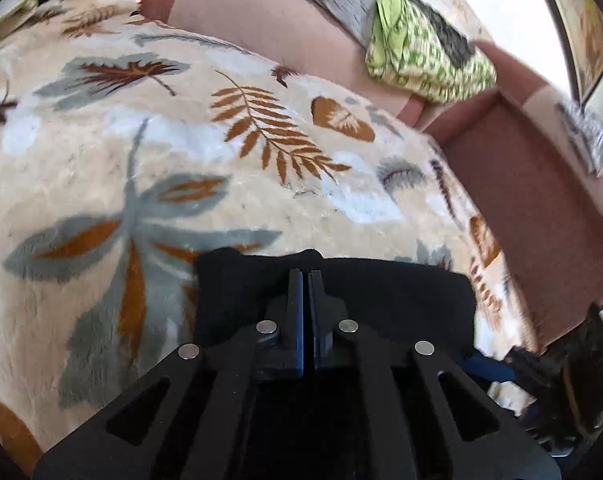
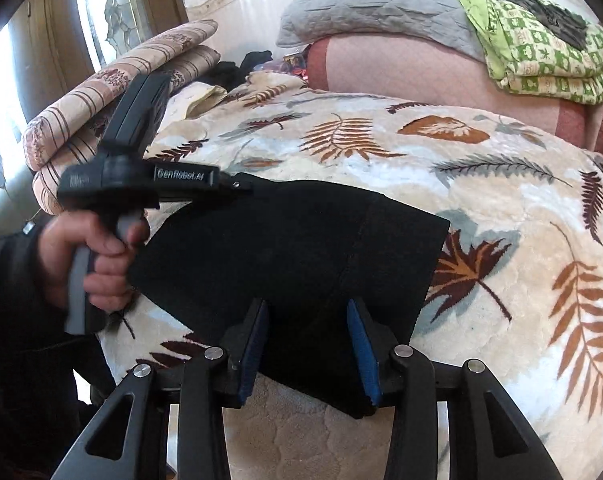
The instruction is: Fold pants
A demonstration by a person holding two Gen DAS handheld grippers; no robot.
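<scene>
The bed (image 2: pixel 481 208) fills the room in front of me, spread with a plush leaf-print blanket (image 1: pixel 149 152), and the black pants (image 2: pixel 293 256) lie on its near part, already doubled into a thick, roughly square bundle. They look like soft, limp knit: light, no stiffness, likely to sag and slide open if lifted by one layer. I'd take them at an edge or corner, pinching all layers together, one grip on each side.

A grey pillow (image 2: pixel 377 4) and a green patterned cloth (image 2: pixel 541 56) sit well back by the wall, and striped folded bedding (image 2: pixel 113 92) is stacked at the far left; none crowds the pants. The fuzzy blanket may drag on the fabric, I think.

The left claw (image 1: pixel 305 280) is pinched fully together at the bundle's far-left edge; whether cloth is caught in it I cannot tell. The person's hand (image 2: pixel 97 256) grips its handle. The right claw (image 2: pixel 307 344) stands partly open over the near edge, cloth between its pads (image 2: pixel 363 344) but not squeezed.
</scene>
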